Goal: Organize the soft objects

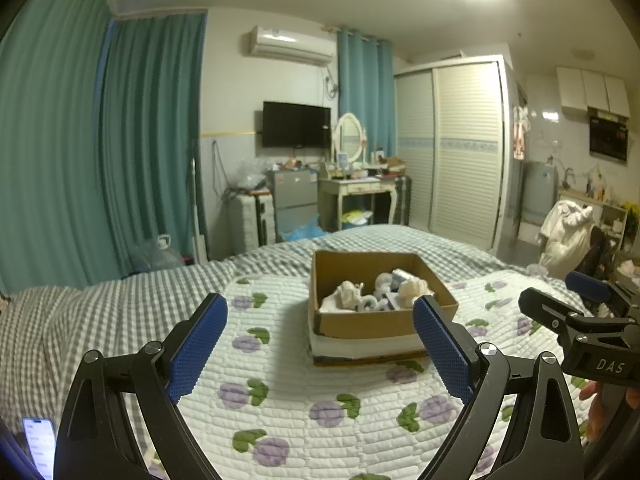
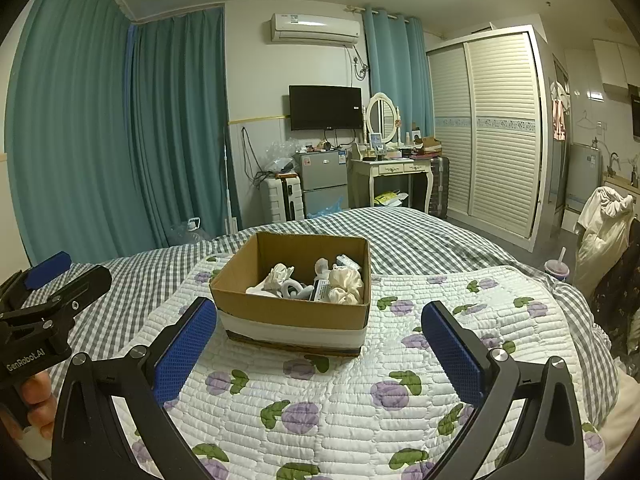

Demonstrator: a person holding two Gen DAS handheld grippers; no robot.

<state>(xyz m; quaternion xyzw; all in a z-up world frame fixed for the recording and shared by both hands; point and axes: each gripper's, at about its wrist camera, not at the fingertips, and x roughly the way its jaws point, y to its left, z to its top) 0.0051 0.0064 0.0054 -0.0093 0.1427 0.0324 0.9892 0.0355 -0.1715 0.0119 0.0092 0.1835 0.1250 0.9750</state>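
Observation:
A brown cardboard box (image 1: 370, 322) stands on a white quilt with purple flowers (image 1: 304, 408) on the bed. It holds several soft items (image 1: 384, 290): cream cloth bundles and grey-white rolled pieces. The box shows in the right wrist view (image 2: 294, 312) with the same soft items (image 2: 320, 284) inside. My left gripper (image 1: 320, 320) is open and empty, held above the quilt in front of the box. My right gripper (image 2: 320, 326) is open and empty, also just short of the box. Each gripper shows at the edge of the other's view.
A grey checked bedsheet (image 1: 120, 300) covers the bed around the quilt. A phone (image 1: 40, 446) lies at the left near edge. Beyond the bed stand teal curtains (image 2: 120, 140), a small fridge (image 2: 324, 184), a dressing table (image 2: 396, 172) and a wardrobe (image 2: 496, 128).

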